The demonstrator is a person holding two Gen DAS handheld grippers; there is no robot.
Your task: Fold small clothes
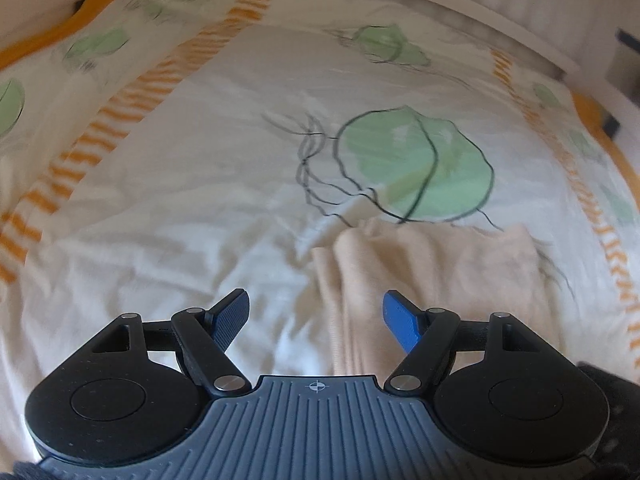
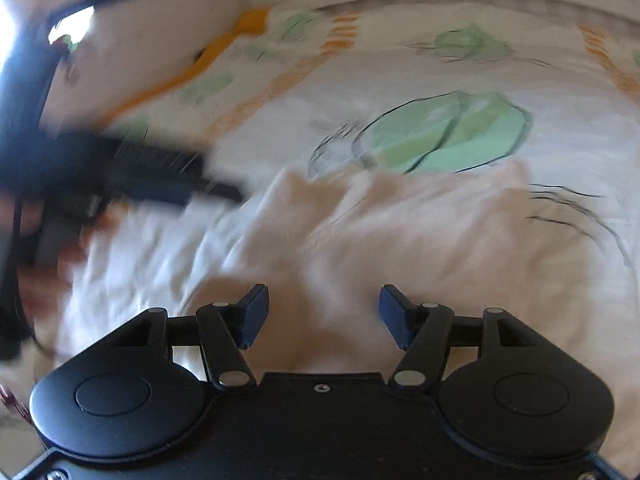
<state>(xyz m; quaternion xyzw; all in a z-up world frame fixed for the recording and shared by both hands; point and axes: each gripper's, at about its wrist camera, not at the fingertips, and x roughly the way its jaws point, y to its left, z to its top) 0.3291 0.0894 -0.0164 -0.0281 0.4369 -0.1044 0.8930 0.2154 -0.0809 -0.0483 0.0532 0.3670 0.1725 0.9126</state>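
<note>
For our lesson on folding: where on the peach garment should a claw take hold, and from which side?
Grip the peach garment at its far left corner, coming in from the left over the bedsheet. That corner lies flat and free at the cloth's edge, so one pad can probably slide under it. Both claws stand open, holding nothing.

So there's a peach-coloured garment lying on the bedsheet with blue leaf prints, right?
Not quite: the leaf prints are green, not blue, as the left wrist view shows. The rest holds: the peach garment lies on the bedsheet.
</note>
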